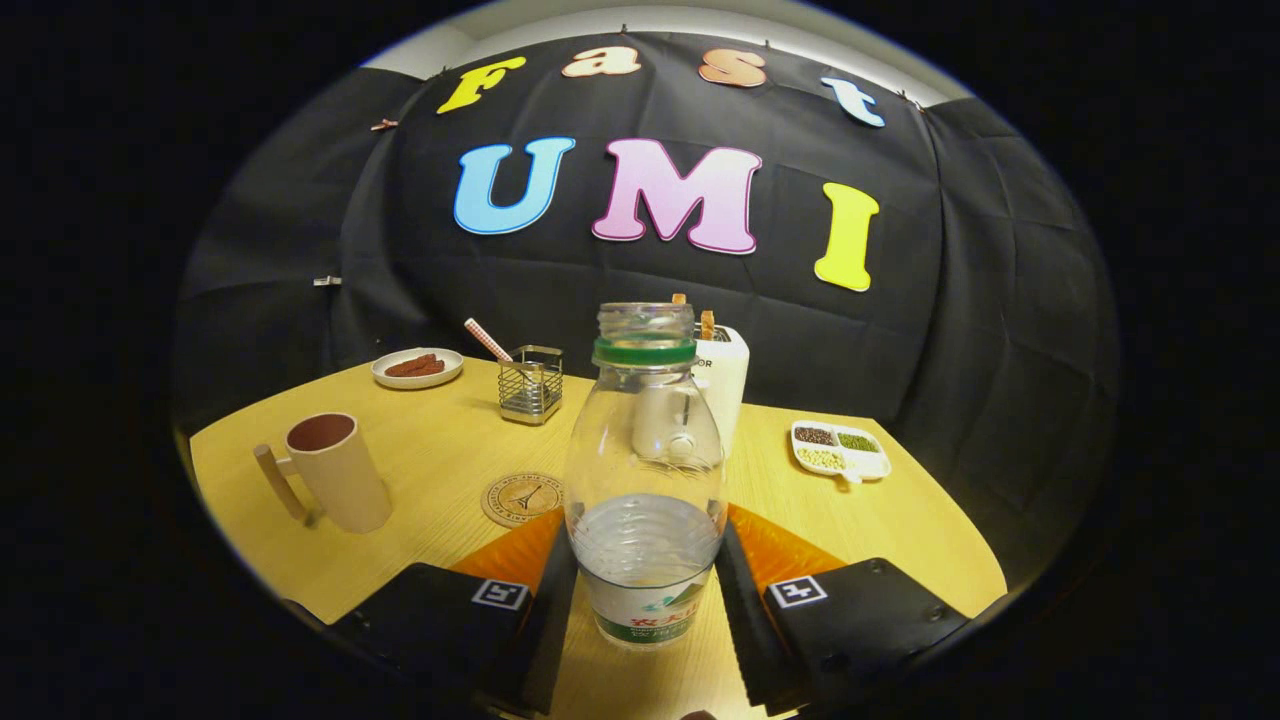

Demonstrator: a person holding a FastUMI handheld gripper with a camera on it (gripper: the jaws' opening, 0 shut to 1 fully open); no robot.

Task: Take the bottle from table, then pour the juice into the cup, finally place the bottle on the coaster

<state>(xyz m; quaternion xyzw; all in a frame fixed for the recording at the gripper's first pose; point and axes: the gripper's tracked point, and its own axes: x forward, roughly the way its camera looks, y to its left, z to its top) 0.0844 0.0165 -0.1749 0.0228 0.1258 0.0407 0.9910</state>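
Observation:
A clear plastic bottle [645, 450] with a green neck ring and no cap stands upright between my fingers, its lower part filled with clear liquid. My gripper [645, 545] is shut on the bottle, with the black pads pressing on both of its sides near the liquid level. To the left, beyond the fingers, a beige cup [335, 470] with a wooden handle stands upright on the table. A round cork coaster [522, 498] lies flat between the cup and the bottle, just ahead of my left finger [545, 590].
On the light wooden table [440, 450], a plate of reddish food [417, 367] sits at the back left. A wire holder with a straw [531, 383] stands behind the coaster. A white toaster [722, 385] is right behind the bottle, and a divided dish of beans [840, 448] lies to the right.

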